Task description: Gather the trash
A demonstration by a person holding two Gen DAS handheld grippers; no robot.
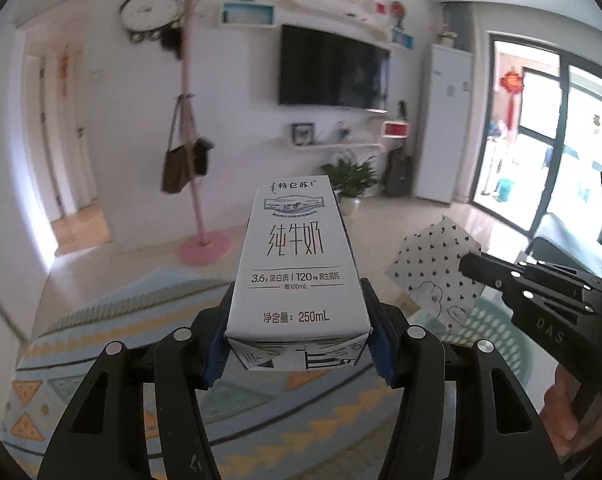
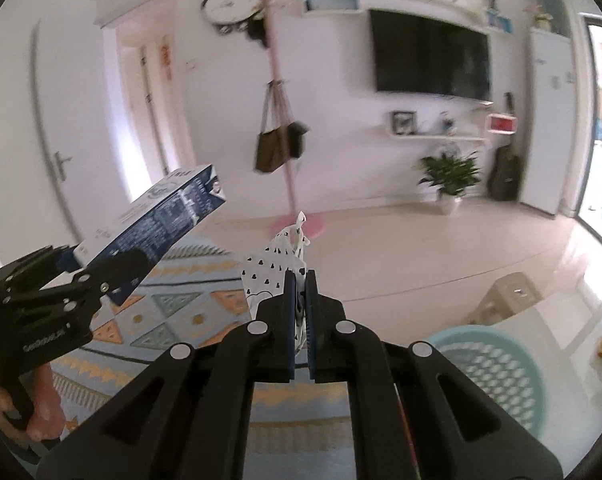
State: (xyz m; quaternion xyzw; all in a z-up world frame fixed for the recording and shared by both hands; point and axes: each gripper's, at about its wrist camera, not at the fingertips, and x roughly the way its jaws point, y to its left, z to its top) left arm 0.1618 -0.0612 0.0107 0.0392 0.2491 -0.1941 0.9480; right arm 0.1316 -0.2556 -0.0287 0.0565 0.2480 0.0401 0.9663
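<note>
Your left claw (image 1: 297,328) grips milk carton (image 1: 297,264) at base, raised over rug. Your right claw (image 2: 299,320) pinches spotted paper wrapper (image 2: 275,264). Teal basket (image 2: 497,364) near right. Risk: top-heavy carton pivots out; thin wrapper slips.

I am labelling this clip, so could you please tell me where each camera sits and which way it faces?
Left wrist: on the left gripper, looking along its fingers at the held milk carton and TV wall; the right gripper and a hand show at right.
Right wrist: on the right gripper, looking past its pinched spotted paper bag toward the same wall; the left gripper shows at left.
Shared: carton, bag, television, pink coat stand, patterned rug, teal basket.
</note>
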